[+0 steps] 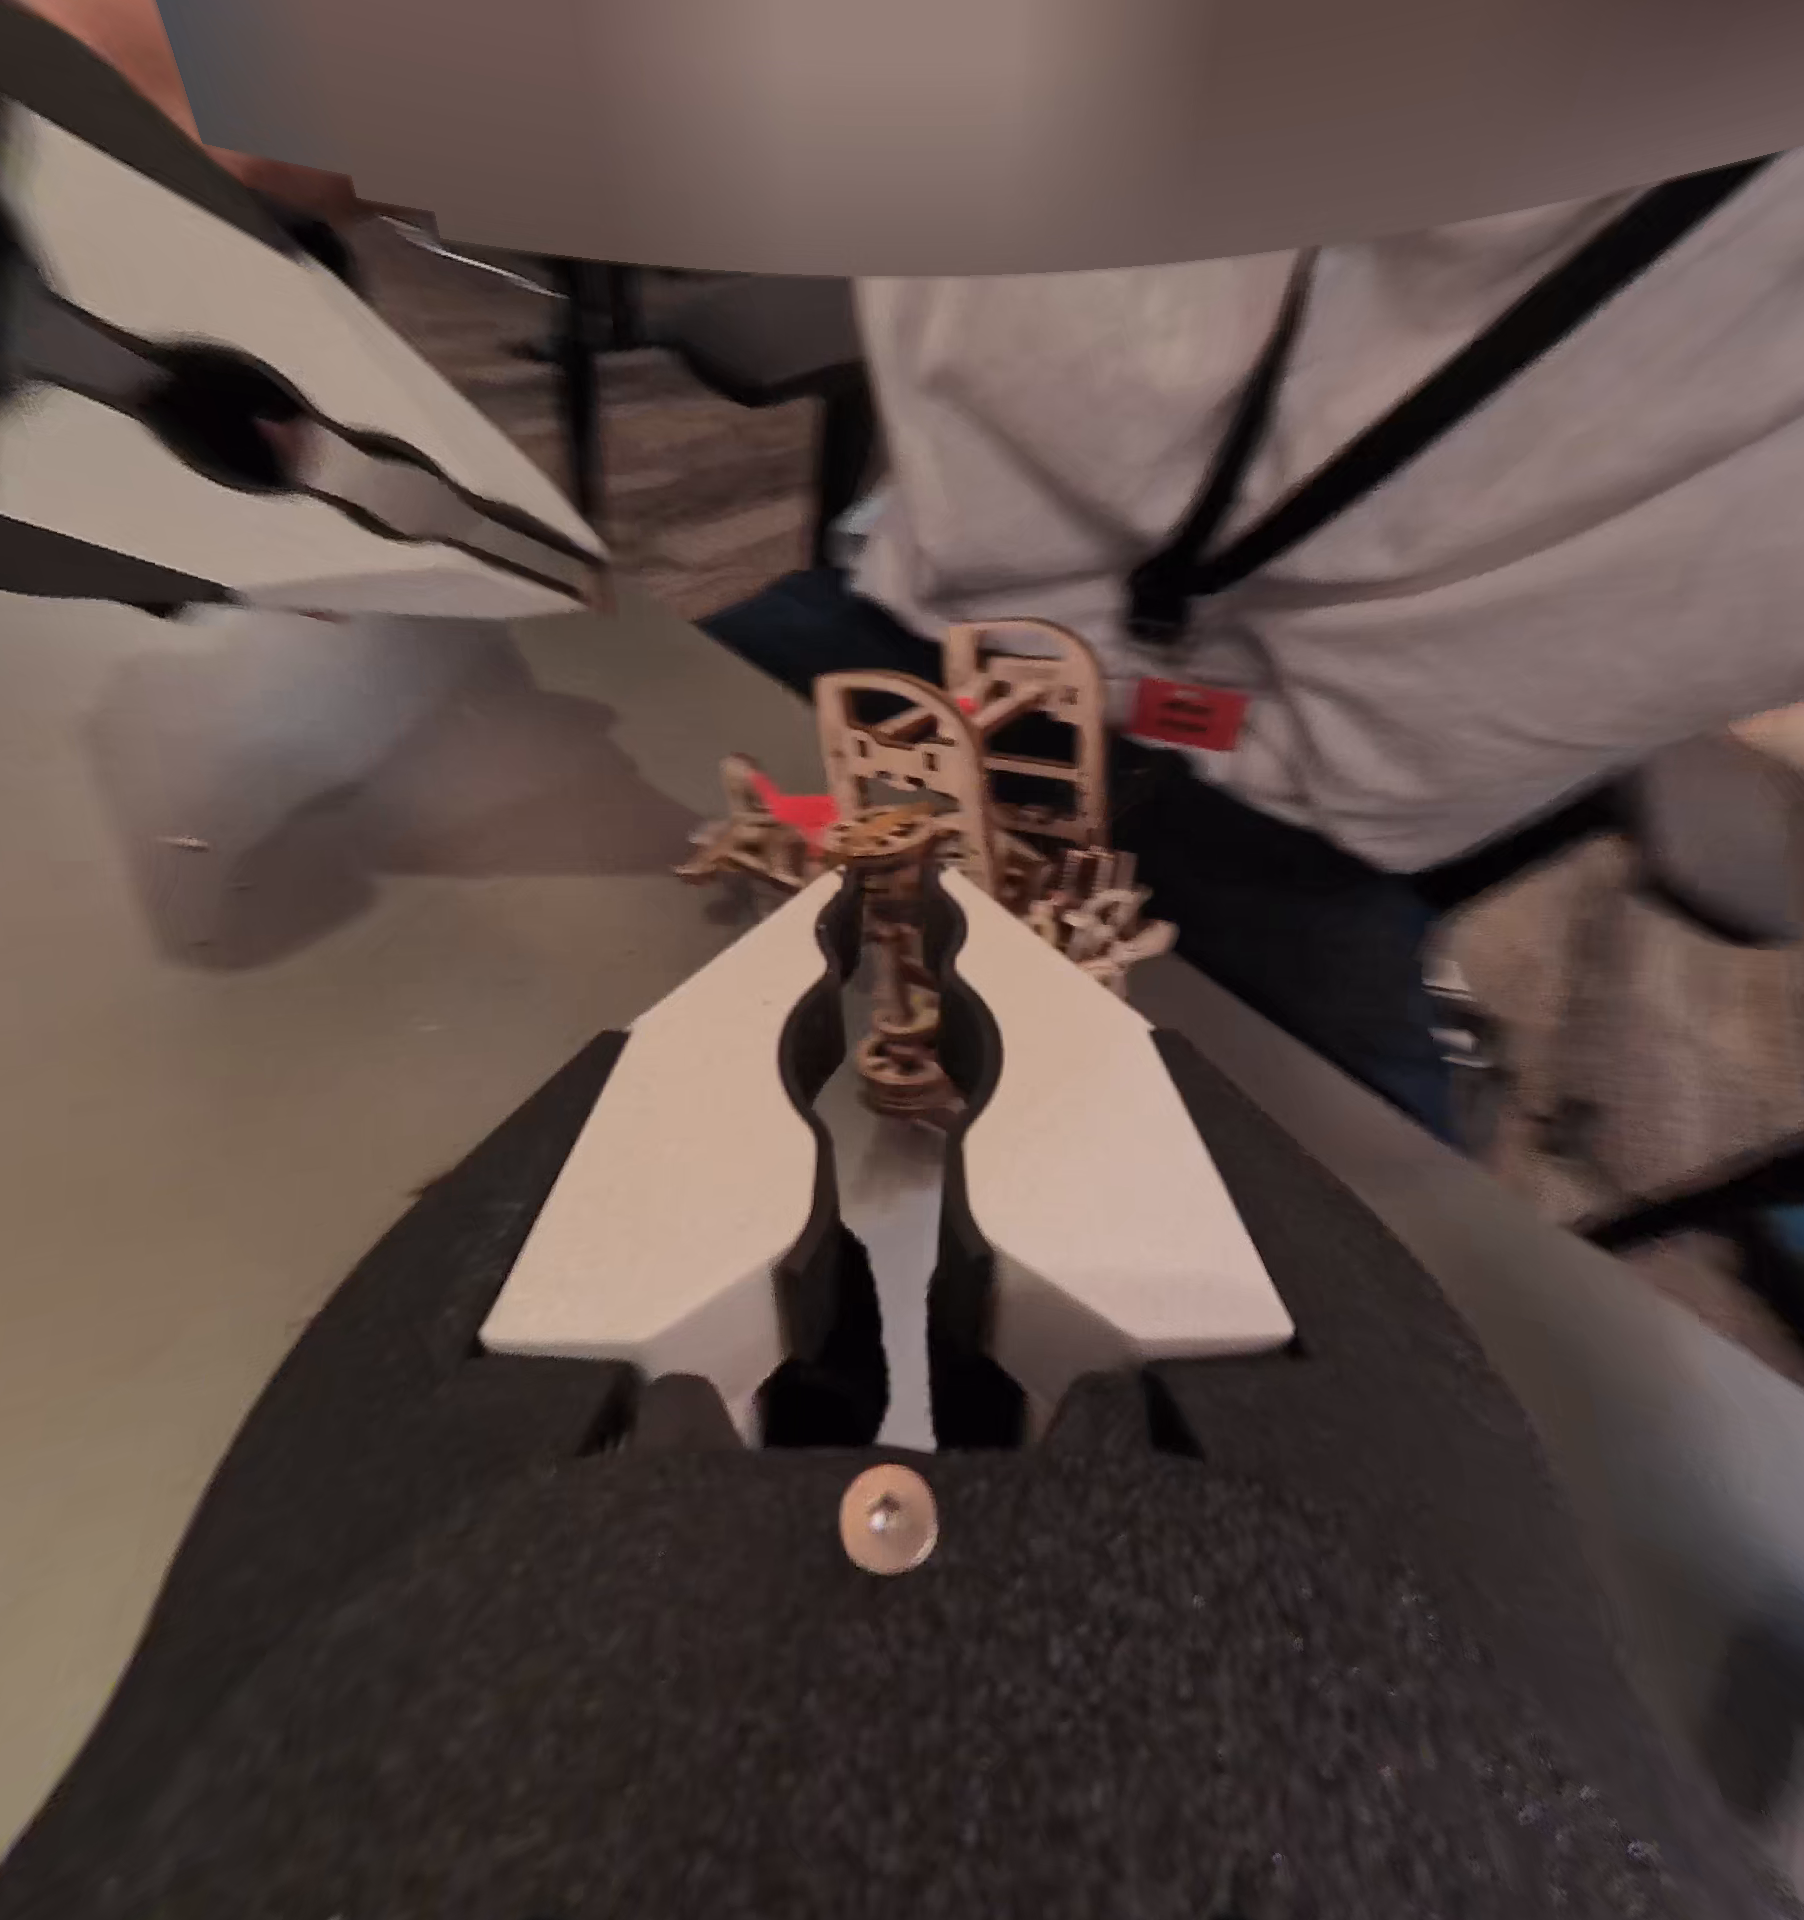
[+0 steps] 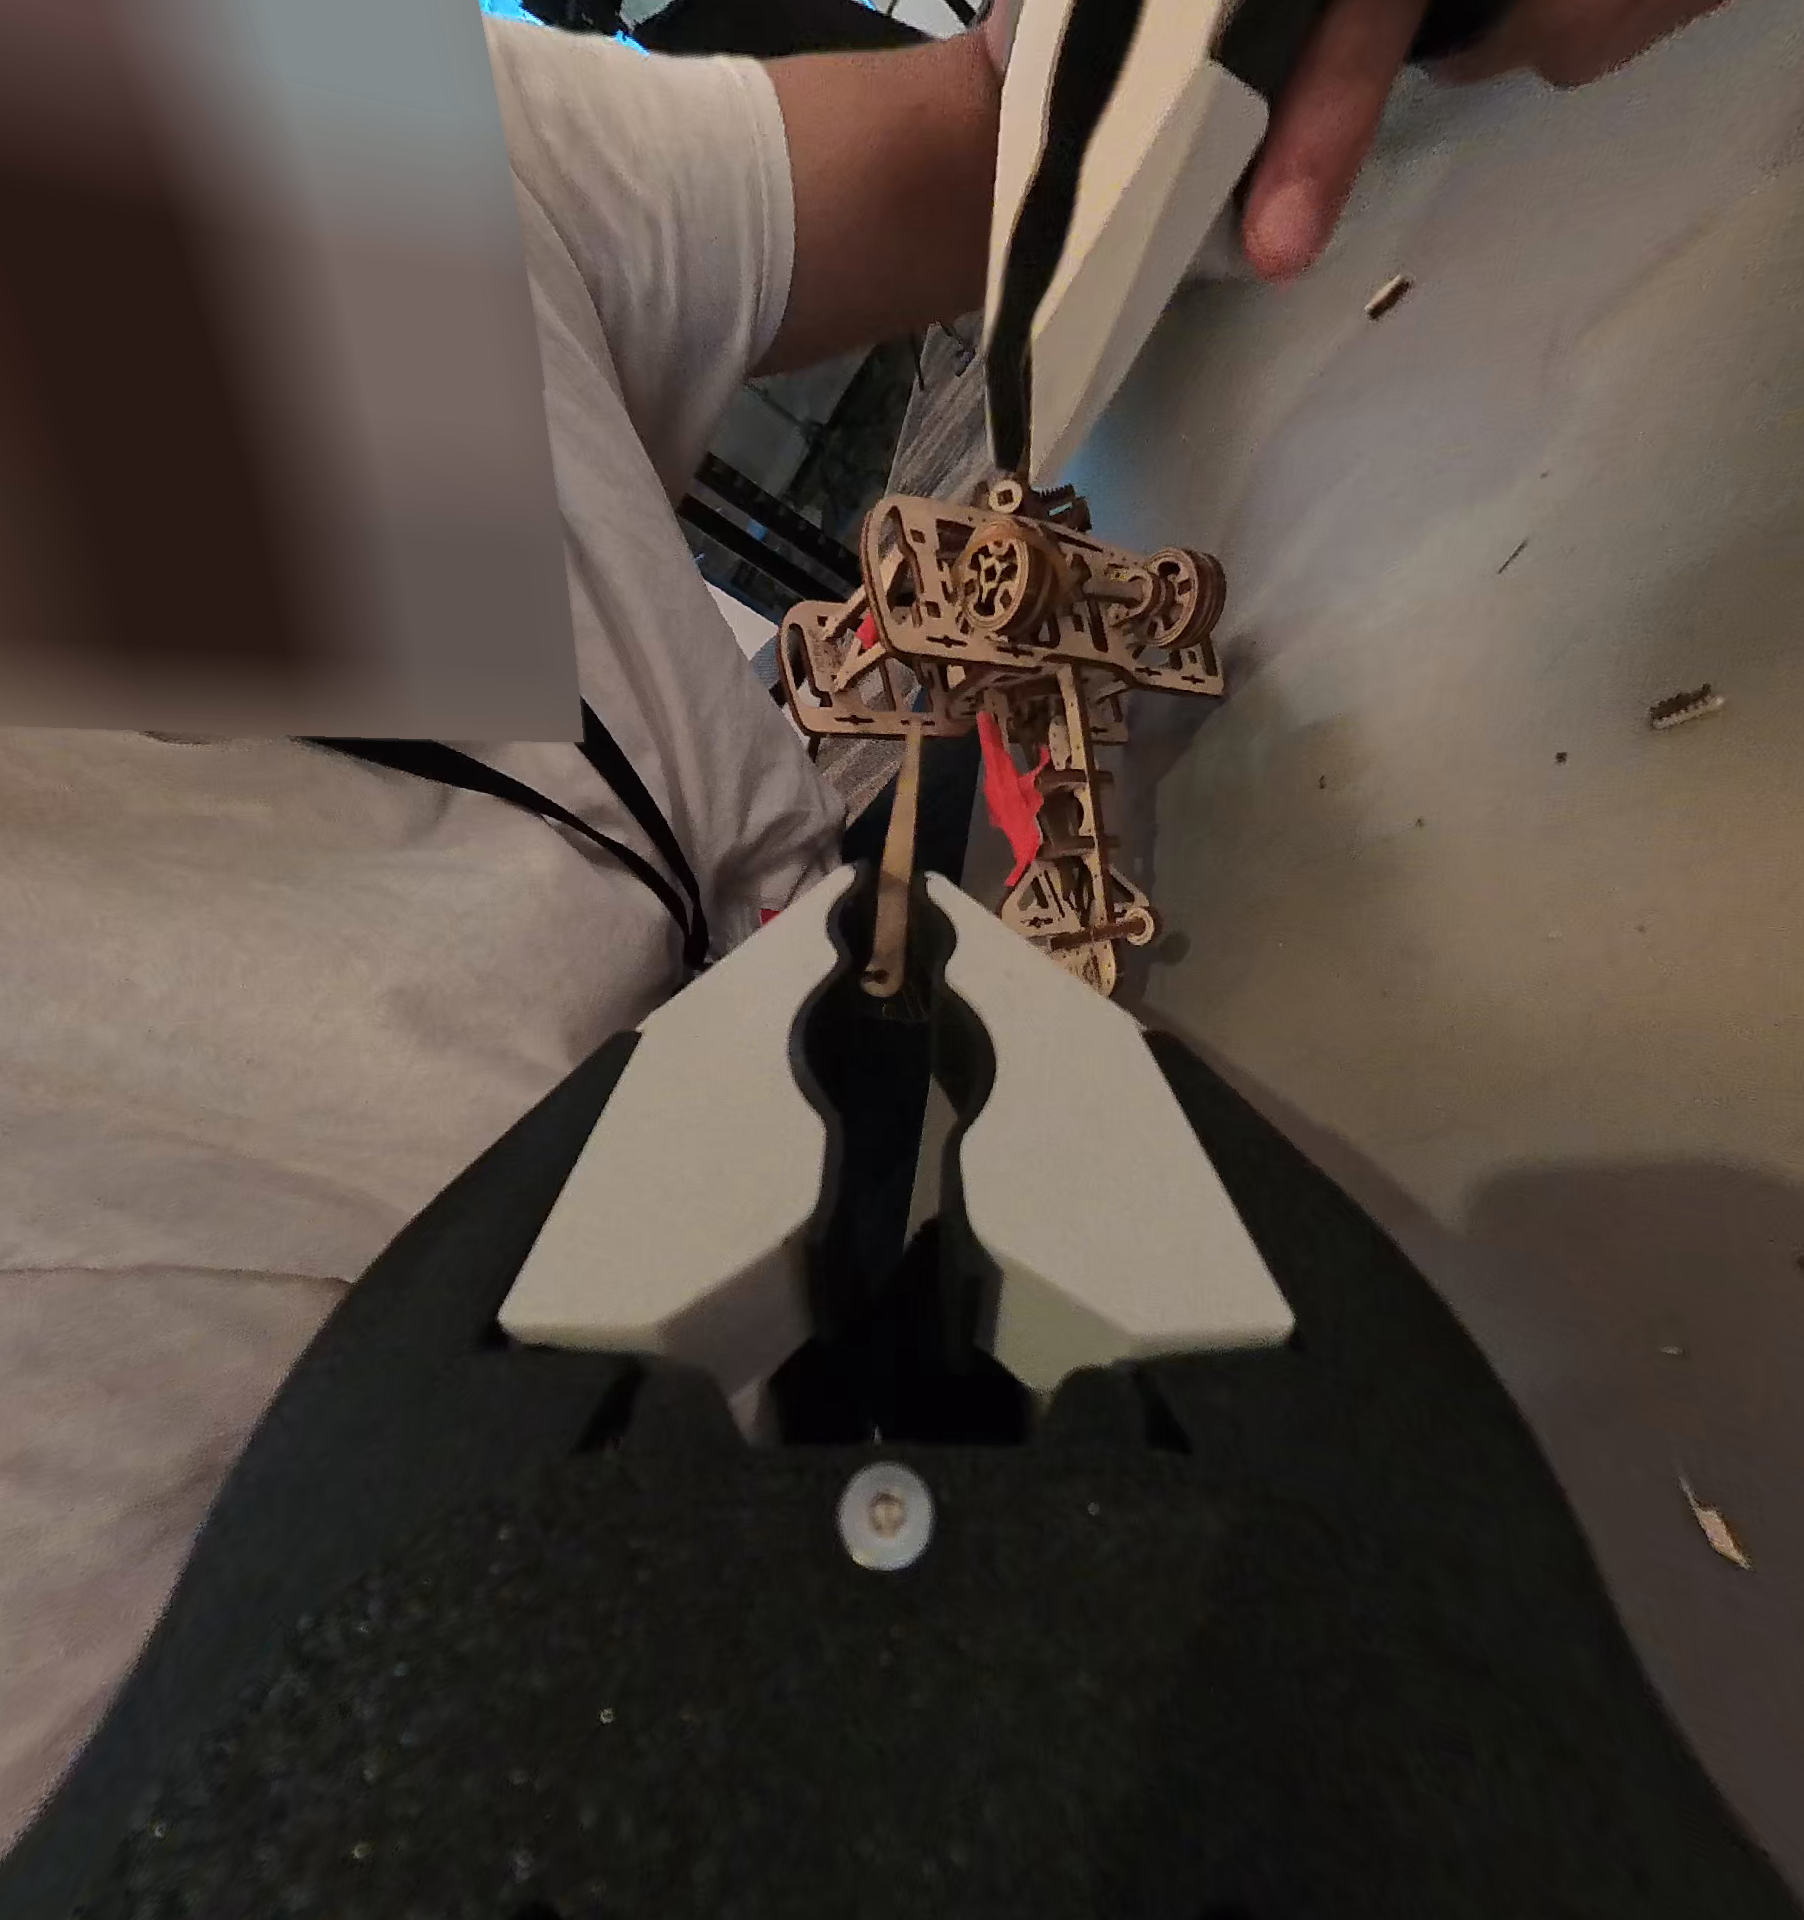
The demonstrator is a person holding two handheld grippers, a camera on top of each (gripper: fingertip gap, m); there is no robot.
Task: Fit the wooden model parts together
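The wooden biplane model (image 2: pixel 1002 623) hangs over the grey table's (image 2: pixel 1500 935) edge, with two wheels on an axle and a red piece (image 2: pixel 1012 800). My left gripper (image 1: pixel 890 878) is shut on the model's wheel-and-axle part (image 1: pixel 898 997), and the wings (image 1: pixel 981 727) stand beyond it. In the right wrist view the left gripper (image 2: pixel 1012 447) comes down onto the model from above. My right gripper (image 2: pixel 893 883) is shut on a thin wooden strip (image 2: pixel 896 873) that reaches up to the lower wing. In the left wrist view the right gripper (image 1: pixel 586 566) is at the upper left, blurred.
A person in a white shirt (image 1: pixel 1293 520) with a black lanyard and a red badge (image 1: pixel 1184 712) stands close behind the table edge. Small wood scraps (image 2: pixel 1687 712) lie on the table at the right. A hand (image 2: pixel 1293 187) holds the left gripper. Tip to tip, the grippers are about 11 cm apart. The red piece (image 2: pixel 1012 800) is about 8 cm from both grippers' fingertips. Look for it in the left wrist view (image 1: pixel 809 811) too.
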